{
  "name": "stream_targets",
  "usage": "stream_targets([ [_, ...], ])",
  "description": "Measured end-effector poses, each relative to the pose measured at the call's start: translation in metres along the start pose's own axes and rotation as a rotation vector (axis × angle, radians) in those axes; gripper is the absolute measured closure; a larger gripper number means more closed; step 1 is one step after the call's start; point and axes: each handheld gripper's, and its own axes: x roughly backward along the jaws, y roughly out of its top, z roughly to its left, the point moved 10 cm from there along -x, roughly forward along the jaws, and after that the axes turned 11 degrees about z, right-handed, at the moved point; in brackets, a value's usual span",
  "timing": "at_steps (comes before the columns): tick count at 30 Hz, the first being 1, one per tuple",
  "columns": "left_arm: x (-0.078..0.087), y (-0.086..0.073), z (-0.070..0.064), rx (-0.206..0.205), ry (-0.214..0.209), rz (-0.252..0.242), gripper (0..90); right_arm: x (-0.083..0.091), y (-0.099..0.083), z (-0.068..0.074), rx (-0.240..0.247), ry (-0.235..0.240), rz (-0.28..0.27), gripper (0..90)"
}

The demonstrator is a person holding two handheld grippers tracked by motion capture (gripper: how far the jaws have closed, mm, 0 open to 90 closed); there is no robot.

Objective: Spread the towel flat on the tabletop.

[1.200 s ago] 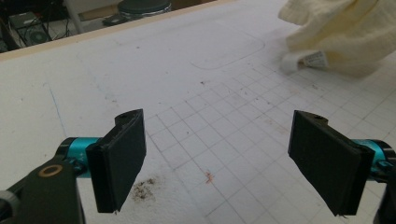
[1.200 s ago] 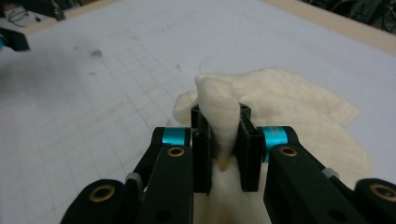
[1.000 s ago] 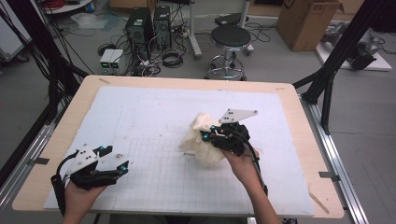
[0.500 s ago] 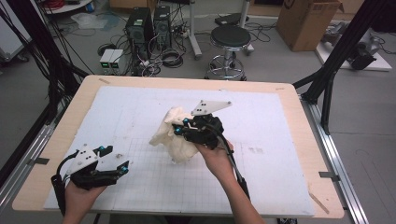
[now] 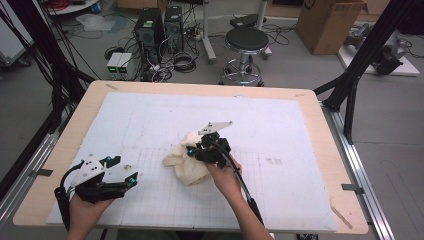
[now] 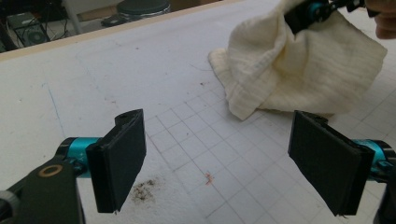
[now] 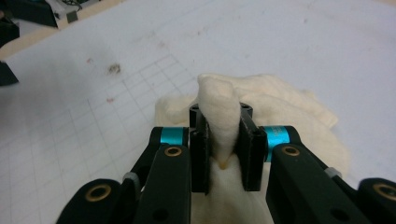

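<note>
A crumpled cream cloth [image 5: 180, 164] lies near the middle of the white gridded mat [image 5: 280, 130]. My right gripper [image 5: 192, 150] is shut on a raised fold of it; in the right gripper view the fold [image 7: 218, 109] stands pinched between the two jaws of the right gripper [image 7: 223, 144]. My left gripper [image 5: 123, 169] rests low at the front left, open, with nothing between its jaws. In the left gripper view the cloth [image 6: 299, 70] lies ahead and to the right of the open left gripper [image 6: 224, 163]. A dark smudge of dirt [image 6: 142, 189] and a small red mark [image 6: 208, 177] sit on the mat.
The mat covers a wooden table [image 5: 322, 130]. Beyond the far edge stand a black stool [image 5: 246, 40], computer towers [image 5: 155, 22] with cables, and a cardboard box [image 5: 330, 22]. A black frame post [image 5: 350, 95] rises at the table's right.
My right gripper has dragged the cloth leftward across the mat, closer to the left gripper. The left gripper has stayed where it was, open.
</note>
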Motion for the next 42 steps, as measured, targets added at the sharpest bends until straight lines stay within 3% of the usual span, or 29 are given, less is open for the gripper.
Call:
stream_targets([
  [8, -0.003, 0.0, -0.003, -0.004, -0.006, 0.008, 19.7, -0.003, -0.029, 0.007, 0.011, -0.004, 0.042, 71.7],
  [13, -0.007, 0.001, -0.006, -0.002, -0.015, 0.012, 19.8, -0.004, -0.04, 0.01, 0.026, -0.002, 0.054, 59.5],
  [16, -0.01, 0.003, -0.008, 0.005, -0.031, 0.015, 20.1, 0.004, -0.041, 0.013, 0.028, 0.014, 0.034, 45.2],
  [20, -0.018, 0.013, -0.015, -0.005, -0.061, 0.018, 22.6, 0.031, -0.038, 0.014, 0.061, 0.02, -0.024, 39.1],
  [21, -0.021, 0.016, -0.017, -0.004, -0.073, 0.018, 22.6, 0.031, -0.038, 0.014, 0.061, 0.02, -0.024, 39.1],
  [23, -0.027, 0.022, -0.023, -0.012, -0.095, 0.02, 25.1, 0.047, -0.037, 0.006, 0.08, -0.007, -0.05, 39.1],
  [26, -0.038, 0.03, -0.028, -0.038, -0.099, 0.022, 26.5, 0.056, -0.037, -0.003, 0.075, -0.019, -0.065, 39.2],
  [30, -0.057, 0.035, -0.031, -0.053, -0.121, 0.049, 30.1, 0.064, -0.04, -0.024, 0.032, -0.048, -0.079, 40.3],
  [37, -0.091, 0.029, -0.031, -0.05, -0.171, 0.129, 38.4, 0.037, -0.042, -0.045, -0.005, -0.041, -0.028, 37.8],
  [39, -0.099, 0.026, -0.031, -0.059, -0.172, 0.156, 41.4, 0.029, -0.046, -0.048, -0.017, -0.01, -0.004, 43.1],
  [41, -0.105, 0.023, -0.032, -0.067, -0.177, 0.18, 43.0, 0.025, -0.048, -0.05, -0.022, -0.008, 0.015, 46.2],
  [42, -0.108, 0.022, -0.033, -0.078, -0.175, 0.19, 49.7, 0.017, -0.054, -0.049, -0.01, 0.011, 0.056, 60.4],
])
